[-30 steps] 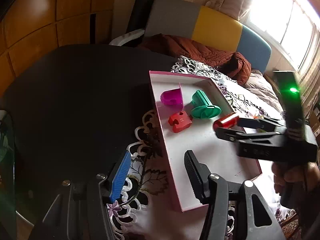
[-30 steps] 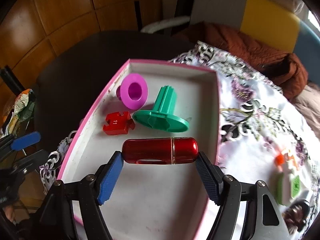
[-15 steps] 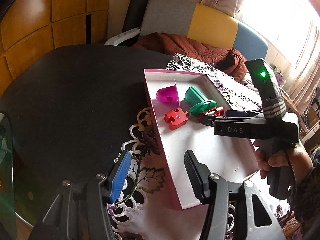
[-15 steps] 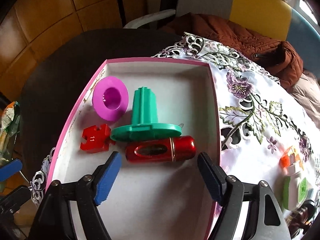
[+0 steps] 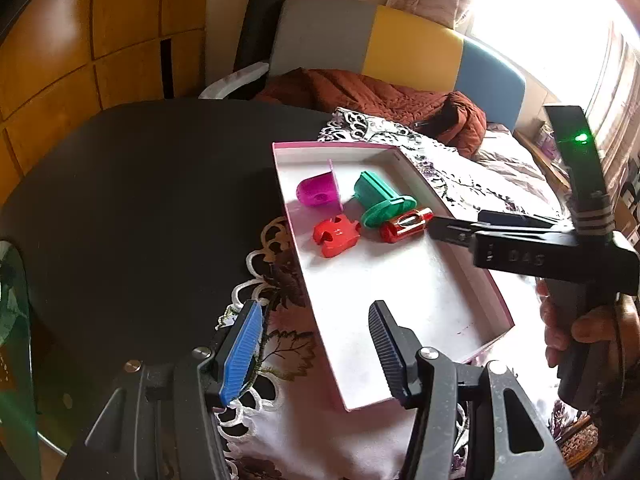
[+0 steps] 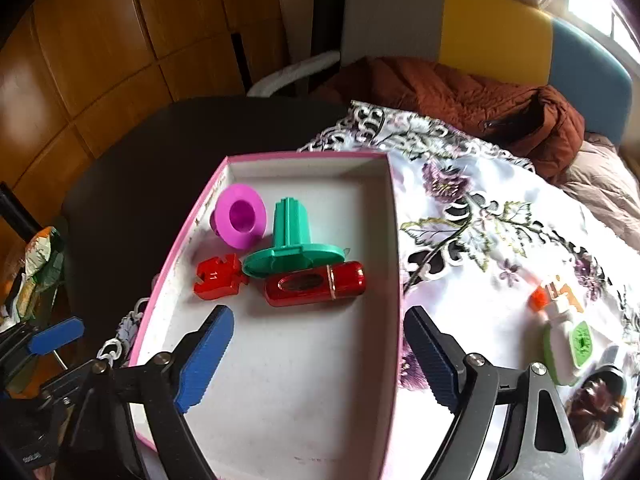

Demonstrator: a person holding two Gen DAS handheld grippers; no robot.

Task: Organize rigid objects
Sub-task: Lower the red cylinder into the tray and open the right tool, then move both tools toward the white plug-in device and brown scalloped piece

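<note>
A pink-rimmed white box holds a magenta spool, a green flanged piece, a red puzzle-shaped block and a shiny red cylinder. The cylinder lies on the box floor against the green piece. My right gripper is open and empty, just behind the cylinder. My left gripper is open and empty, over the box's near left rim.
The box sits on a flowered lace cloth over a dark round table. A white and green toy with an orange part and a dark figure lie right of the box. A brown jacket lies on the chair behind.
My right gripper opened and let go of the red cylinder, which now lies in the box beside the green piece. The gripper then pulled back. The left gripper stayed put.
</note>
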